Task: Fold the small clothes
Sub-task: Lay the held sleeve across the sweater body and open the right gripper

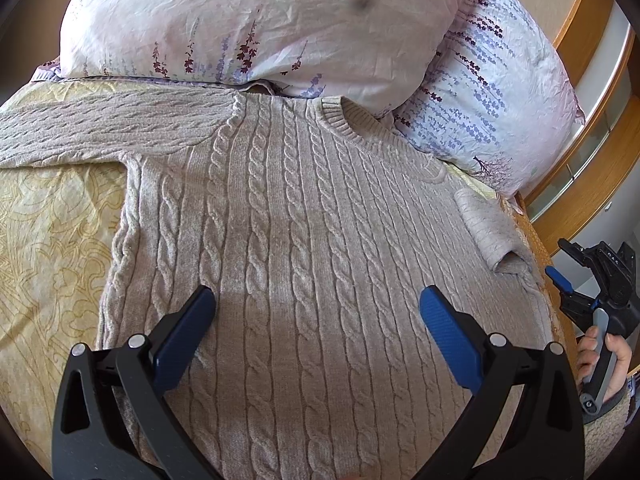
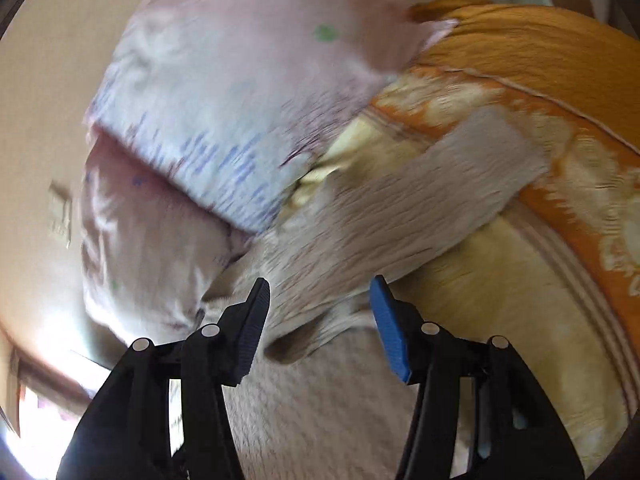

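Note:
A beige cable-knit sweater [image 1: 304, 216] lies flat on the bed, neck toward the pillows. Its left sleeve [image 1: 100, 128] stretches out to the left; its right sleeve [image 1: 488, 228] lies along the right bed edge. My left gripper [image 1: 316, 300] hovers open and empty over the sweater's lower body. My right gripper [image 2: 320, 292] is open and empty above the right sleeve [image 2: 420, 200]; that view is motion-blurred. The right gripper also shows at the right edge of the left wrist view [image 1: 576, 276], held in a hand.
Two floral pillows [image 1: 260, 24] lie at the head of the bed, one [image 1: 492, 92] at the right against the sweater's shoulder. A yellow patterned bedspread [image 1: 48, 240] covers the bed. An orange bed border [image 2: 540, 60] and wooden furniture [image 1: 592, 120] are at the right.

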Demonstrator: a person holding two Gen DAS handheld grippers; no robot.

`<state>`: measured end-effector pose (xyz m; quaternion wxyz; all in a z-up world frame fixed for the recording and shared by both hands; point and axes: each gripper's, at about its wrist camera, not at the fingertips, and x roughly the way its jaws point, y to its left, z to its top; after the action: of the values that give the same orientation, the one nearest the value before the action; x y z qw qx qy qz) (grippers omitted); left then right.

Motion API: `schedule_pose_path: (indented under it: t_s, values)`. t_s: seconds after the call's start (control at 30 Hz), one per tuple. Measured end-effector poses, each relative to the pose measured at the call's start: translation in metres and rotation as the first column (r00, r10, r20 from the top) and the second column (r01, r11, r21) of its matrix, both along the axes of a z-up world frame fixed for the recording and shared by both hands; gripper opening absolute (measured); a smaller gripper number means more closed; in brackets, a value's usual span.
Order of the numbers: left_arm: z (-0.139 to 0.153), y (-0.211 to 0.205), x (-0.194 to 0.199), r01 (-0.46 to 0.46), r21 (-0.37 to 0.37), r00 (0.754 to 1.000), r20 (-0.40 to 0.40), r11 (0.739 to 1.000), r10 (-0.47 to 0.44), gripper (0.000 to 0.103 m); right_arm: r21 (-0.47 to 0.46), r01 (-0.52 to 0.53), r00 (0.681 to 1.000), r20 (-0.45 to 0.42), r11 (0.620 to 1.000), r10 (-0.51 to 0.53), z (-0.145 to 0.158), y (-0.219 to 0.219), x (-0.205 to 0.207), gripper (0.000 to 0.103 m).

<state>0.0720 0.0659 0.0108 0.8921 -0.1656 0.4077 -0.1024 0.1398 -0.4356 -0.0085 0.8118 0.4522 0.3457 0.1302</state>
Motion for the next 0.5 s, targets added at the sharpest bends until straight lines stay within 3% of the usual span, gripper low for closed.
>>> schedule_pose_path:
  t_s: [0.03,0.2,0.37,0.4,0.47,0.5]
  values:
    - [0.000,0.000,0.000,0.000,0.000,1.000,0.000,1.000,0.000,0.101,0.017,0.056,0.997,-0.049,0.998,-0.055,-0.008,-0.014,0.001,0.047]
    - [-0.001,0.000,0.001,0.001,-0.004,1.000,0.001,1.000,-0.001,0.101,0.061,0.157,0.973,-0.179,0.986,-0.144,-0.041,-0.036,0.016,0.046]
    - [-0.001,0.000,0.001,0.001,-0.004,1.000,0.001,1.000,-0.001,0.101,0.060,0.226,0.961,-0.176,0.972,-0.212,-0.049,-0.038,0.030,0.041]
    - [-0.001,0.001,0.001,0.001,-0.003,1.000,0.001,1.000,-0.001,0.101,0.056,0.242,0.957,-0.177,0.969,-0.229,-0.050,-0.039,0.033,0.038]
    - [-0.001,0.000,0.001,0.001,-0.004,1.000,0.001,1.000,-0.001,0.101,0.029,0.264,0.951,-0.177,0.964,-0.255,-0.052,-0.043,0.038,0.020]
    - [-0.001,0.001,0.001,0.001,-0.004,1.000,0.001,1.000,-0.001,0.101,0.015,0.261,0.951,-0.176,0.965,-0.254,-0.053,-0.044,0.042,0.016]
